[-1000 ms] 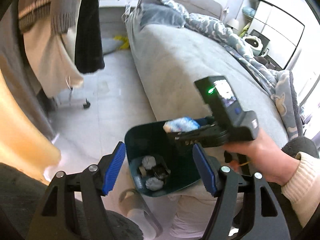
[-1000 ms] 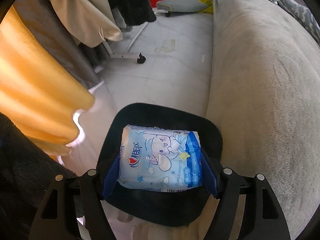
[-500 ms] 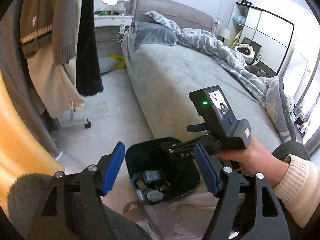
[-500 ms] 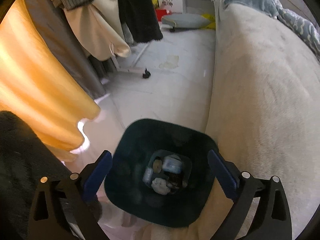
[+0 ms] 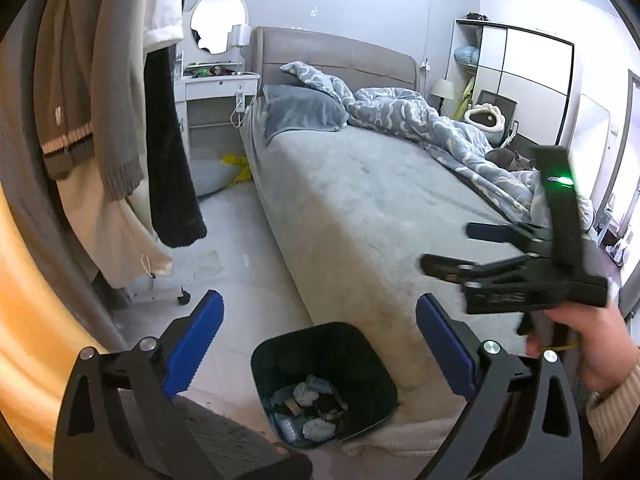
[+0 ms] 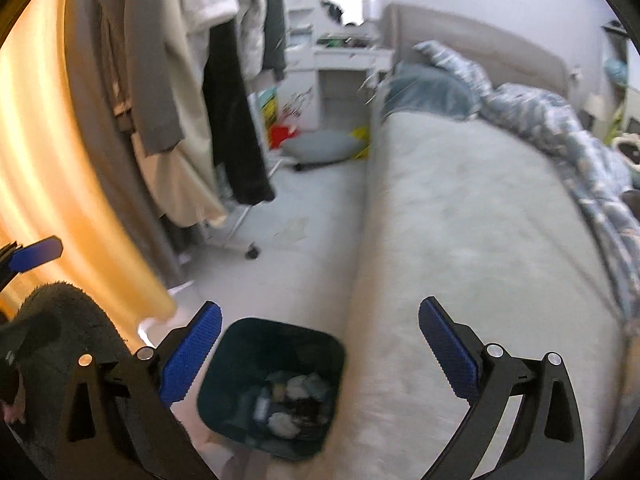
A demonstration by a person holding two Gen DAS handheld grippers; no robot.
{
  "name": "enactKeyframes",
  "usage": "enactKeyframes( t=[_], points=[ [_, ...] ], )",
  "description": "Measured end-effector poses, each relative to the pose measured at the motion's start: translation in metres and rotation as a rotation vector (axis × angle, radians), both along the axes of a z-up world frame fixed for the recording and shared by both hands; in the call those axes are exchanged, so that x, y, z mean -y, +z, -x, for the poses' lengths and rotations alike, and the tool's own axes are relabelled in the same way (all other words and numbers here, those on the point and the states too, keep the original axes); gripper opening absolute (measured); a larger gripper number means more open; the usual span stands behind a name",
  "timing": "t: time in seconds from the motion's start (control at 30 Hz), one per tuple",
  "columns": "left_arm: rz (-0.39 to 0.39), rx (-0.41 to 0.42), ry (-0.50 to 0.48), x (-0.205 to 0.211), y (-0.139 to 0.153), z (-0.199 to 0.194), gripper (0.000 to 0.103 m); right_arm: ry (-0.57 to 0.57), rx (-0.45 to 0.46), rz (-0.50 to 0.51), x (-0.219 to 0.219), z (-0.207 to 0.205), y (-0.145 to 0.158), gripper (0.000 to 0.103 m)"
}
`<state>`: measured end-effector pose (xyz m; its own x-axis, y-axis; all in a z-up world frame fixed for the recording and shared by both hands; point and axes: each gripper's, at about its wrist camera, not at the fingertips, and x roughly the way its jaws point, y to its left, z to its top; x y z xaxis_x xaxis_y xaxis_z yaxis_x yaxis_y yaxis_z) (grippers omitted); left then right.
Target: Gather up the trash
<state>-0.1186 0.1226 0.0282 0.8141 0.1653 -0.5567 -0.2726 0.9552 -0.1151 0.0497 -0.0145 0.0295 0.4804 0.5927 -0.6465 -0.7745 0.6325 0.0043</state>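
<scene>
A dark teal trash bin [image 5: 280, 350] stands on the floor against the bed's side, with several pieces of trash [image 5: 310, 408] in its bottom, among them a pale blue packet. It also shows in the right wrist view [image 6: 244, 340]. My left gripper [image 5: 318, 342] is open and empty, raised above the bin. My right gripper [image 6: 320, 350] is open and empty, above the bin and the bed edge. In the left wrist view the right gripper [image 5: 446, 246] shows at the right, held in a hand over the bed.
A grey bed [image 5: 360, 200] with a rumpled blue duvet [image 5: 420, 120] fills the right. A rolling clothes rack with hanging clothes [image 5: 120, 120] and an orange curtain [image 6: 60, 160] stand at the left. A white dressing table [image 5: 216, 92] is at the back. Grey floor [image 5: 240, 248] lies between.
My right gripper opened and dropped the pale blue packet into the bin. Both grippers then rose and drew back from the bin, the right one swinging right over the bed.
</scene>
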Motion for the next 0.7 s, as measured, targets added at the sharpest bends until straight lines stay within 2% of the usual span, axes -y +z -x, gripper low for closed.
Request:
enactKeyframes(
  t=[0.07,0.37,0.5,0.7],
  points=[
    [0.003,0.011,-0.007,0.003,0.004,-0.003,0.1,-0.027,0.039,-0.007,0.019,0.007,0.011,0.1],
    [-0.102,0.032,-0.034,0.018,0.008,-0.013,0.1,-0.115,0.186,-0.046,0.093,0.033,0.06,0.1],
    [-0.075,0.045,-0.036,0.018,0.005,-0.016,0.1,-0.173,0.217,-0.046,0.13,0.041,0.068,0.1],
    [-0.074,0.037,-0.052,0.024,-0.003,-0.021,0.1,-0.296,0.198,-0.062,0.186,0.041,0.057,0.1]
  ],
)
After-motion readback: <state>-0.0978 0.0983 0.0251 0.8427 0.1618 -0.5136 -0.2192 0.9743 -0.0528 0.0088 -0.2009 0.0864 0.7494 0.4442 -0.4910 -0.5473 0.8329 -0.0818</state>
